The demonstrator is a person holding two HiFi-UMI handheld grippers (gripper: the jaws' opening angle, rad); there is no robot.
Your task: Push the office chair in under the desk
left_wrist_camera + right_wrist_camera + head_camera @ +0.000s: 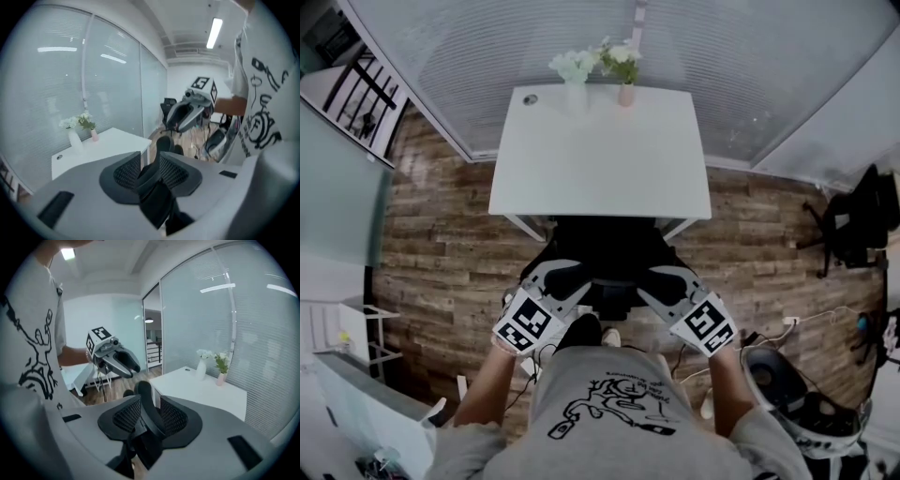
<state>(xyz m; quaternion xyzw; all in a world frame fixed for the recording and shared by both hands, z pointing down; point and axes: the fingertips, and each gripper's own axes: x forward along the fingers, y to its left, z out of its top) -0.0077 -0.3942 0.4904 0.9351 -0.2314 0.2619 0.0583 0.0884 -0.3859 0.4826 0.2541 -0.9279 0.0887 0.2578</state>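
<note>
Left gripper (569, 275) and right gripper (659, 276) straddle the office chair (609, 246) back, jaws slightly apart, seemingly unclamped; a skewed shove could jolt the desk (600, 164), toppling the white vase (575, 96) and pink vase (625, 95).

black office chair tucked in at a white desk

the office chair (609, 255) is black all over and stands upright, square to the desk (600, 155) and centred between its two near legs. in the head view most of the seat is hidden beneath the near edge of the top, and only the rear part with the backrest juts out on the near side. in the gripper views the backrest shows as a thin, dark, curved rim rising upright. the desk is a plain white rectangle with a level top, slim white legs at the near corners and a small round cable hole in its far left corner.
</note>
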